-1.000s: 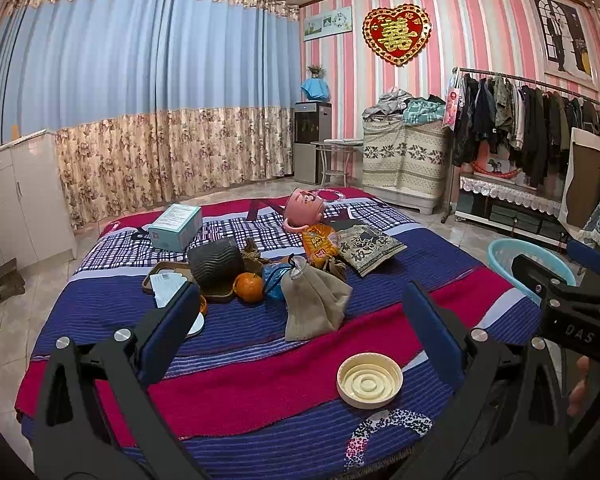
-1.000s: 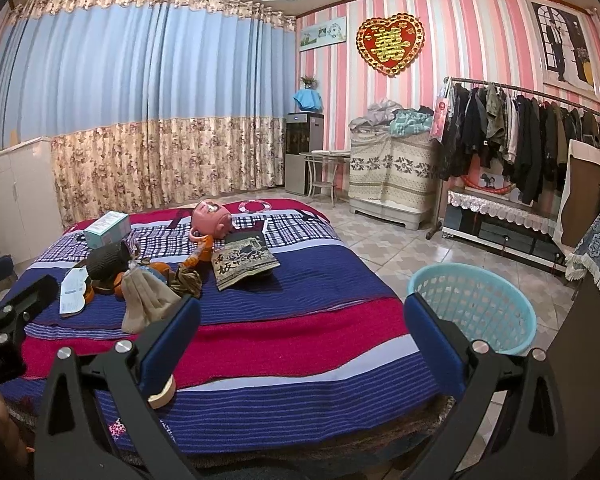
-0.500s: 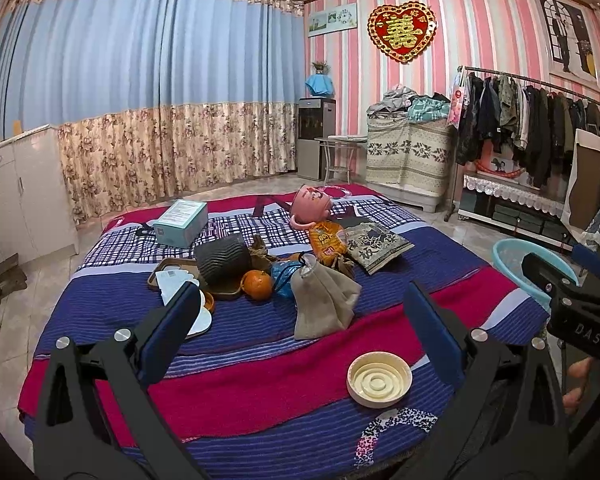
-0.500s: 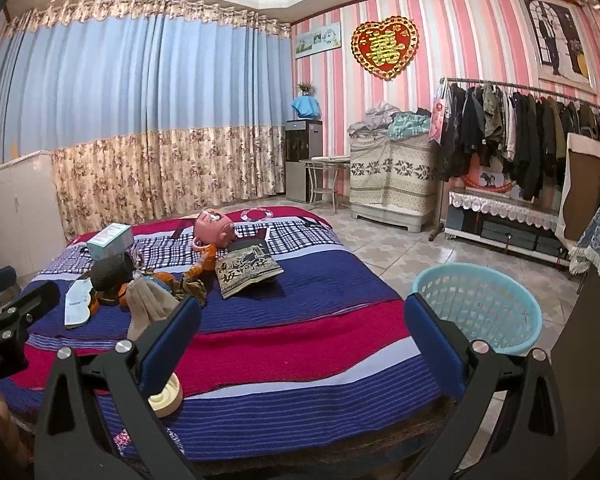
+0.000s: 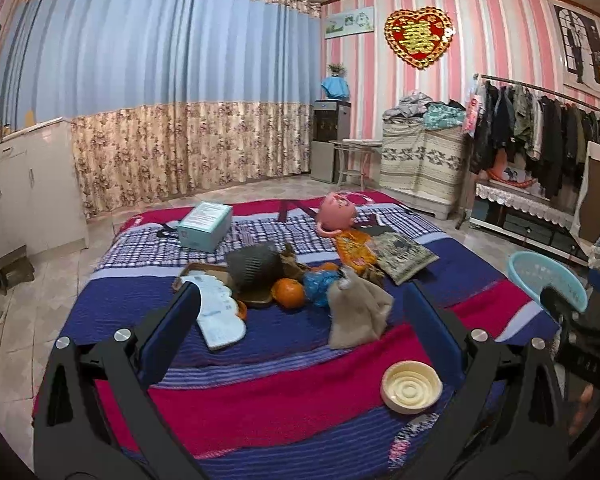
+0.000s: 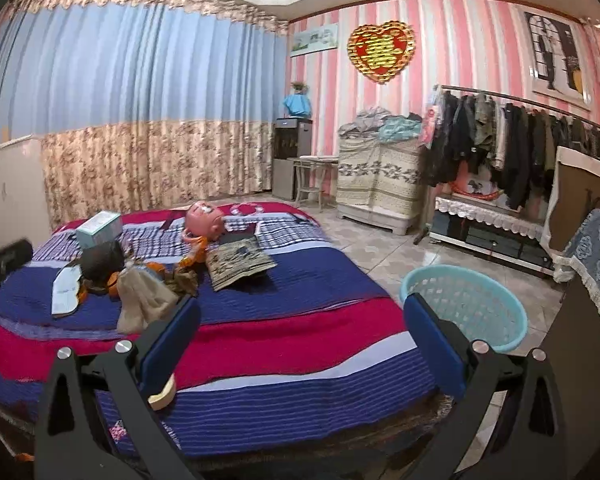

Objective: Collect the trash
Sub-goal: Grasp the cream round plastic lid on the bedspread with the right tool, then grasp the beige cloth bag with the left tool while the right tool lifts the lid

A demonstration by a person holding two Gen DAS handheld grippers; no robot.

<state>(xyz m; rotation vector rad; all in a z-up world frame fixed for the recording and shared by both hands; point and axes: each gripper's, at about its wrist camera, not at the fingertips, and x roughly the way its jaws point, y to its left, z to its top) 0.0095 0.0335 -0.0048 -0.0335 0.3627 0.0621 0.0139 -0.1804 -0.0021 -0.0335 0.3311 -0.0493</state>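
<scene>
A striped bed cover [image 5: 284, 392] carries a clutter of items: a cream round lid [image 5: 411, 386] near the front edge, a beige cloth bag [image 5: 356, 314], a crumpled blue wrapper [image 5: 320, 282], an orange [image 5: 288, 293], and a white paper packet [image 5: 220, 312]. My left gripper [image 5: 300, 332] hangs open above the bed's near part, empty. My right gripper [image 6: 300, 340] is also open and empty, over the bed's near right side. A light blue basket [image 6: 466, 306] stands on the floor to the right of the bed. The lid [image 6: 162, 390] shows partly behind the right gripper's left finger.
Also on the bed lie a dark grey knit object [image 5: 256, 266] on a brown tray, a teal box [image 5: 206, 226], a pink doll head [image 5: 336, 214], an orange snack bag [image 5: 354, 246] and a printed cushion [image 5: 404, 254]. A clothes rack [image 6: 512, 148] and cabinets line the walls.
Both cameras have shifted slightly; the bed clutter drifts rightward in the left view and the right view tilts up a little. Both grippers stay open and empty.
</scene>
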